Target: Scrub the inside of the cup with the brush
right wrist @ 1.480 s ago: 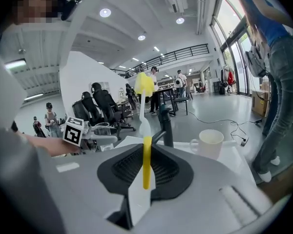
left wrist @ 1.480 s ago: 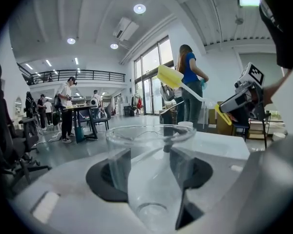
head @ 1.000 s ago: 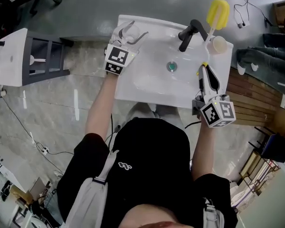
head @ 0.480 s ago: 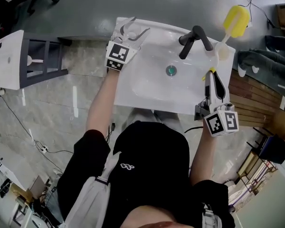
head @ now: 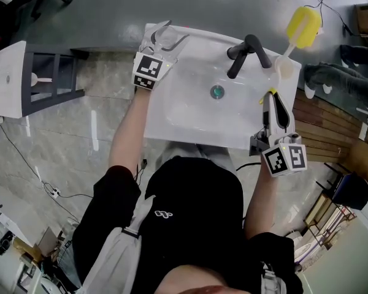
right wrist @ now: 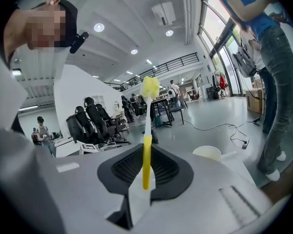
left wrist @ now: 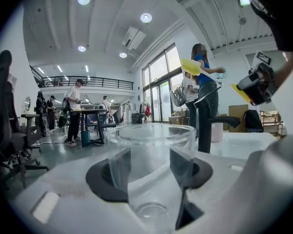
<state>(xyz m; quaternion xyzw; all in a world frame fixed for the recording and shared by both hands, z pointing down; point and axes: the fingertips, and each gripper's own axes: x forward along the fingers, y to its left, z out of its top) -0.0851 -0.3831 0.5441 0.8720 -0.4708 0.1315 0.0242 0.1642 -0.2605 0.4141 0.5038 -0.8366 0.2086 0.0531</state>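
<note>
Far left: a white table [head: 9, 81] stands on a glossy grey floor [head: 80, 133], well apart from the work.
Left gripper [head: 165, 41]: reaches over the back-left corner of the sink, its jaws set wide and closed on the cup's sides.
Cup [left wrist: 151, 152]: clear glass, upright with its mouth facing up, between the left jaws. I cannot tell whether its base rests on the rim or is lifted just off it.
Sink [head: 184, 124]: white, smooth and wet-looking, with its drain [head: 217, 92] near the middle. I'd expect glass to slide easily here.
Tap [head: 248, 49]: black, at the back edge, between cup and brush.
Right gripper [head: 272, 98]: over the sink's right rim, with its jaws nearly together, pinching the brush handle.
Brush [right wrist: 146, 152]: its long axis runs away from the person. The yellow head [head: 304, 27] is out past the sink's back-right corner, above a small white pot [head: 286, 68].
What counts: the head lies well to the right of the cup's mouth and points away from it. It looks as if the brush must swing left past the tap and tip down into the cup, or the cup come across to meet it.
Room: a large open hall with ceiling lights, desks, chairs and people standing about. There are wooden slats [head: 331, 127] on the right.
</note>
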